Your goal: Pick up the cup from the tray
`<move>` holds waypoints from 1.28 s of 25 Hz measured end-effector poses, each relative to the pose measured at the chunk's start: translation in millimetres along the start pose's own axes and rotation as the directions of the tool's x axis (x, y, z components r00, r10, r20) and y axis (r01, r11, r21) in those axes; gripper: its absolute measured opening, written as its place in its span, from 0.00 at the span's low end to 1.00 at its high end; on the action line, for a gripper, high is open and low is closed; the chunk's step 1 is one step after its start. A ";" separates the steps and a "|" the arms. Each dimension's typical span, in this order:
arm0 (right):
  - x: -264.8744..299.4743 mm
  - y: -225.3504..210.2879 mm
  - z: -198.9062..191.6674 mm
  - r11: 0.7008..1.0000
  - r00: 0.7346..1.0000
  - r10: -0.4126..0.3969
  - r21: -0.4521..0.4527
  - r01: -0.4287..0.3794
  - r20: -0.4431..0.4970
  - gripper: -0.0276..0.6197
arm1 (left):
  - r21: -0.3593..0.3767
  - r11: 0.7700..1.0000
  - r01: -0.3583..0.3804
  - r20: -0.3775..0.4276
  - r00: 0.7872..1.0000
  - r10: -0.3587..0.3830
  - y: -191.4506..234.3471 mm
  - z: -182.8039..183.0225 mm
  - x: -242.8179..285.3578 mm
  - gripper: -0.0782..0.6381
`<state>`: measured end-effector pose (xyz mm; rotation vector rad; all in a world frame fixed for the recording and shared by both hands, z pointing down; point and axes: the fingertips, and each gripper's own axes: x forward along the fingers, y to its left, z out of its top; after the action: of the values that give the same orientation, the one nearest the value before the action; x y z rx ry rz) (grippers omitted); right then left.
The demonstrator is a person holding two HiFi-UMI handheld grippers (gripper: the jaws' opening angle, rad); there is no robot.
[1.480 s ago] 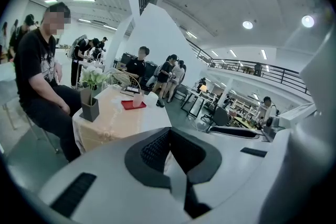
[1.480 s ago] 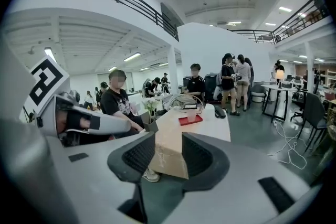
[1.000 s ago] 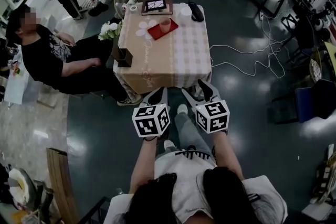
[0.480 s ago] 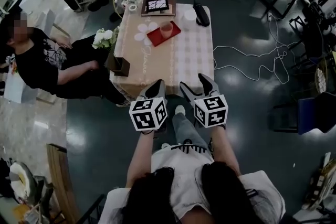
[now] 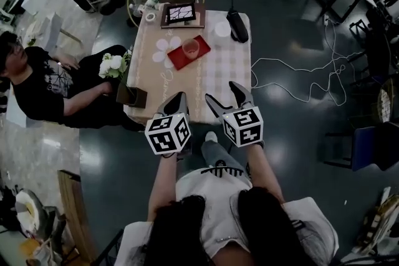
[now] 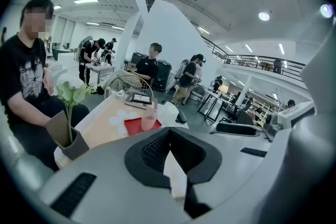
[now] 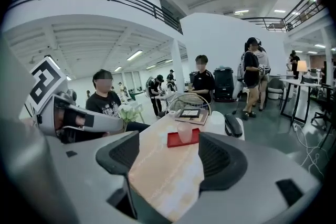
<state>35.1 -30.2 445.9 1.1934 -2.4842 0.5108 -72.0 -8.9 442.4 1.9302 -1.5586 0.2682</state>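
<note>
A translucent pink cup (image 5: pixel 191 48) stands on a red tray (image 5: pixel 177 58) toward the far side of a cloth-covered table (image 5: pixel 212 81). Both grippers hover at the table's near edge, well short of the tray. My left gripper (image 5: pixel 176 101) is shut with nothing in it; in the left gripper view its pads (image 6: pixel 169 136) meet, with the cup (image 6: pixel 149 120) ahead. My right gripper (image 5: pixel 223 95) is open and its jaws are opening wider, nothing between them. In the right gripper view the cup (image 7: pixel 185 134) and tray (image 7: pixel 174 139) show beyond the right gripper (image 7: pixel 168 152).
A dark vase of white flowers (image 5: pixel 115 65) stands at the table's left edge beside a seated person (image 5: pixel 43 84). A framed tablet (image 5: pixel 182 12), a white round lid (image 5: pixel 222 28) and a black handset (image 5: pixel 237 26) lie behind the tray. Cables (image 5: pixel 299 71) trail over the floor on the right.
Both grippers have come forward from in front of the table to over its near edge. The right jaws have spread wider. The table appears nearer in the head view.
</note>
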 end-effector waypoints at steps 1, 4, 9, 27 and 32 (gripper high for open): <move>6.4 -3.7 3.6 1.000 1.000 0.009 -0.004 -0.009 -0.003 0.56 | -0.005 1.000 -0.007 0.002 1.000 0.007 1.1 4.1 5.2 0.12; 23.5 -10.2 13.0 0.999 0.999 0.038 -0.024 -0.038 -0.012 0.57 | -0.017 0.999 -0.029 0.004 1.000 0.029 6.4 13.9 18.0 0.12; 45.6 -14.2 21.1 0.996 0.997 0.074 -0.054 -0.076 -0.032 0.58 | -0.025 0.998 -0.064 0.011 0.998 0.065 17.1 25.1 33.2 0.12; 138.8 -41.3 26.5 0.994 0.997 0.019 -0.108 -0.026 -0.073 0.59 | 0.007 0.996 -0.090 0.009 0.996 0.090 61.5 60.0 96.5 0.12; 184.5 -41.8 24.8 0.995 0.998 0.012 -0.102 -0.018 -0.066 0.62 | 0.011 0.996 -0.091 -0.010 0.996 0.091 82.0 65.6 120.6 0.12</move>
<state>-44.3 -190.0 513.4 1.1024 -2.4349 0.4141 -129.9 -152.2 483.1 1.8654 -1.6434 0.3259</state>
